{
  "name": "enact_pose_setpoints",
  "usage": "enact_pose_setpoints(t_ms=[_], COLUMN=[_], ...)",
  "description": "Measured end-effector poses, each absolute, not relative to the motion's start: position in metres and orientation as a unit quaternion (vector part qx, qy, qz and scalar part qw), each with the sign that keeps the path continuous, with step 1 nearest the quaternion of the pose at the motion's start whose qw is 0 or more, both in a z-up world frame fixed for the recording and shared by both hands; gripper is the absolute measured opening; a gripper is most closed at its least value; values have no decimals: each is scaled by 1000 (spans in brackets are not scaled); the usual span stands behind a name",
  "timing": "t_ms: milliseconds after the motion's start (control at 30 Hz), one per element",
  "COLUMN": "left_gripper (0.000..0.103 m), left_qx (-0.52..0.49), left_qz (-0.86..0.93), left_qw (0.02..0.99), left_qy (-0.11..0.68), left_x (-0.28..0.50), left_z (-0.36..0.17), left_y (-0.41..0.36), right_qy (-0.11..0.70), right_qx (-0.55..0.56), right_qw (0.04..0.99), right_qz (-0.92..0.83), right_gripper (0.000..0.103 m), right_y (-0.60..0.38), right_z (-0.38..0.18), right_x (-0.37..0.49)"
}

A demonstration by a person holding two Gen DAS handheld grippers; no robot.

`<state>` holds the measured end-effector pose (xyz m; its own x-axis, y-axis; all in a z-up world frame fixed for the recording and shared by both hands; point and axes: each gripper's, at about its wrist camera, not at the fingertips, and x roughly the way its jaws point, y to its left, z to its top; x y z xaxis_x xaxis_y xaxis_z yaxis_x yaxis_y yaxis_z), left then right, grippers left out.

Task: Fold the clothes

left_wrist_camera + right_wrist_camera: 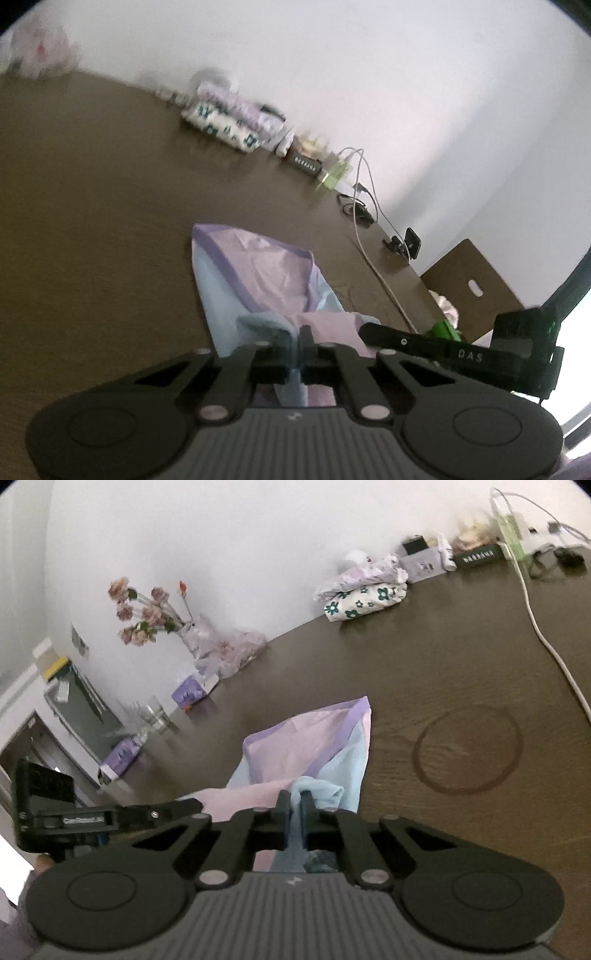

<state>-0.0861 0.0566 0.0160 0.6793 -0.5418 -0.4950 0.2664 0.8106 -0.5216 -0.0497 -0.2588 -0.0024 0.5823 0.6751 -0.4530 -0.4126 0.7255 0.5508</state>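
Left wrist: left claw (294,334) pinches garment (258,273); right claw (294,799) too.

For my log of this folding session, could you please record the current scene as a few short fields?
garment: pink and light-blue cloth with purple trim, lying partly on the table
surface: dark brown wooden table
left gripper: jaws shut on the cloth's near edge
right gripper: jaws shut on the cloth's near edge
background: folded floral clothes by the wall

The garment (325,746) is thin, soft, matt pink and pale-blue cloth with a purple band, lying on a dark, wood-grained, faintly glossy table (424,657), while the right gripper (294,801) looks like matt black plastic.
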Motion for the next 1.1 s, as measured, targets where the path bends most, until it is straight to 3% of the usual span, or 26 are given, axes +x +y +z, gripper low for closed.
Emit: enact_pose_setpoints(t_ms=[133, 367, 433, 500, 533, 567, 633, 667, 767, 867, 900, 933, 967, 1033, 1100], left_gripper=[9, 40, 40, 31, 21, 23, 27, 35, 52, 52, 52, 52, 52, 52, 52], left_qx=[-169, -146, -107, -57, -40, -39, -57, -68, -76, -56, -48, -41, -35, -29, -26], left_qz=[-173, -196, -212, -194, -176, -160, -147, -149, -155, -159, -160, -160, -158, -155, -155], left_qw=[910, 943, 944, 940, 938, 938, 940, 941, 947, 947, 946, 945, 945, 945, 946], left_qy=[337, 226, 231, 276, 295, 304, 303, 294, 270, 275, 280, 284, 286, 287, 285], left_x=[-88, -113, -108, -94, -90, -89, -94, -99, -109, -108, -106, -105, -105, -104, -105], left_z=[16, 57, 55, 37, 27, 20, 16, 18, 24, 22, 21, 20, 19, 18, 17], left_y=[52, 45, 26, 9, 5, 6, 11, 14, 13, 1, -3, -6, -8, -12, -12], right_qy=[331, 269, 279, 301, 311, 312, 299, 293, 299, 312, 316, 320, 324, 326, 333], right_qx=[181, 143, 130, 108, 100, 97, 106, 112, 116, 121, 125, 129, 133, 142, 158], right_qw=[882, 901, 891, 887, 892, 898, 904, 906, 900, 896, 895, 894, 893, 888, 879], right_qz=[282, 309, 332, 332, 312, 295, 285, 283, 294, 292, 288, 285, 283, 290, 302], right_gripper=[24, 22, 22, 22, 22, 24, 50, 53, 52, 48, 43, 24, 15, 8, 8], right_y=[-267, -282, -270, -255, -254, -258, -269, -274, -276, -265, -263, -261, -260, -260, -261], right_z=[-1, 35, 29, 18, 14, 13, 18, 21, 19, 12, 9, 7, 5, 4, 4], right_x=[-50, -87, -92, -93, -93, -96, -106, -111, -118, -113, -111, -109, -107, -108, -108])
